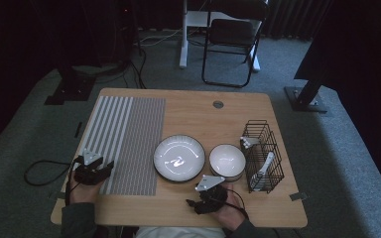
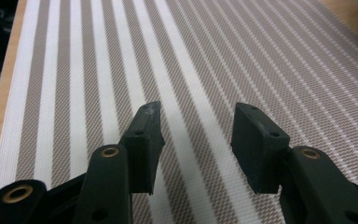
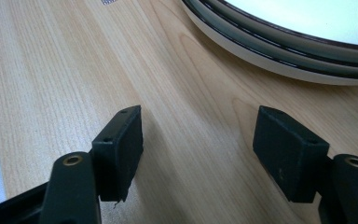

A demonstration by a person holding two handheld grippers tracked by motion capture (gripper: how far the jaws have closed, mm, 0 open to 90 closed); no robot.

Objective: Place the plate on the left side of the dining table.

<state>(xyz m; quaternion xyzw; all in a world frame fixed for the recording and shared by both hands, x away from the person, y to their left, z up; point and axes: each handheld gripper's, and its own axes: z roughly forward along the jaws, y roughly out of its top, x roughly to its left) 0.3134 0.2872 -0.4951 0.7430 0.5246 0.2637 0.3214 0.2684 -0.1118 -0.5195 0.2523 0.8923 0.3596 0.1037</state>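
The left gripper (image 1: 99, 171) rests low on the near left part of the striped brown and white woven placemat (image 1: 129, 141), and its jaws are spread apart with nothing between them. The right gripper (image 1: 194, 203) sits on the light wooden table (image 1: 258, 208), just near the round white plate with a dark rim (image 1: 179, 157), and its jaws are spread wide and empty too. The plate lies in the middle of the table, right of the mat and left of the small white bowl (image 1: 227, 161). The plate looks hard, smooth and a bit heavy, and it could break if dropped. Its rim looks like the best place to pinch it, held firmly so it cannot slip. The mat looks thin, light and bendy, so it may flop if lifted by one edge.
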